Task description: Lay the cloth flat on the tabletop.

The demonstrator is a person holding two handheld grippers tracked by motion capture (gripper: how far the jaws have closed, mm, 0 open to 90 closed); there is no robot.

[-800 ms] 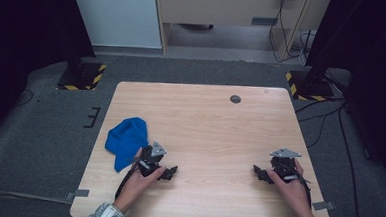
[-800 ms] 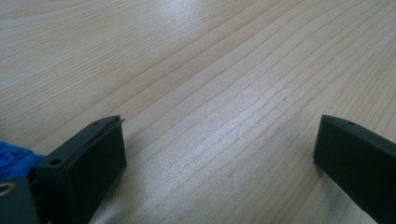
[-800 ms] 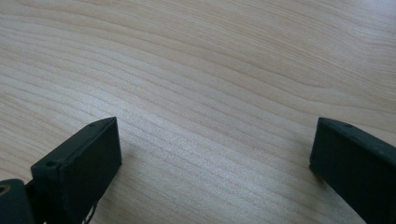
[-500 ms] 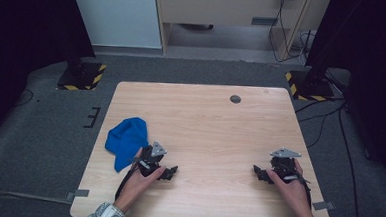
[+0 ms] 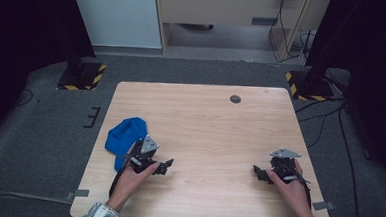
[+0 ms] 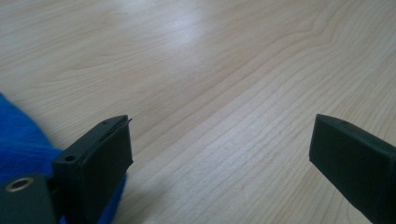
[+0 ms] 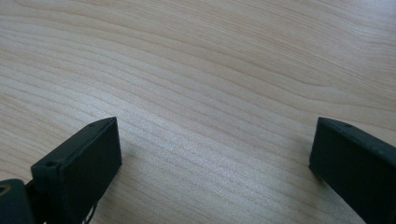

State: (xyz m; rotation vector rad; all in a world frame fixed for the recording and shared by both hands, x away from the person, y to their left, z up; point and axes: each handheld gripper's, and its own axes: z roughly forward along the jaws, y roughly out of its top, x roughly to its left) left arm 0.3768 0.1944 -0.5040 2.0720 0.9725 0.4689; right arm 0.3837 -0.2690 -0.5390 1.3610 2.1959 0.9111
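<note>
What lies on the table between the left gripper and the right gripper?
Nothing: in the high view the stretch of table between the left gripper and the right gripper is bare wood. The blue cloth sits on the left gripper's outer side.

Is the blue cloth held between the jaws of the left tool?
No, in the left gripper view the left tool has its jaws wide apart over bare table, and the blue cloth lies beside one jaw.

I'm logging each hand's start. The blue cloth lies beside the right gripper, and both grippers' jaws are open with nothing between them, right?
Not quite: the blue cloth lies beside the left gripper, as the high view shows. The right gripper has bare table around it. Both grippers' jaws are open and empty.
</note>
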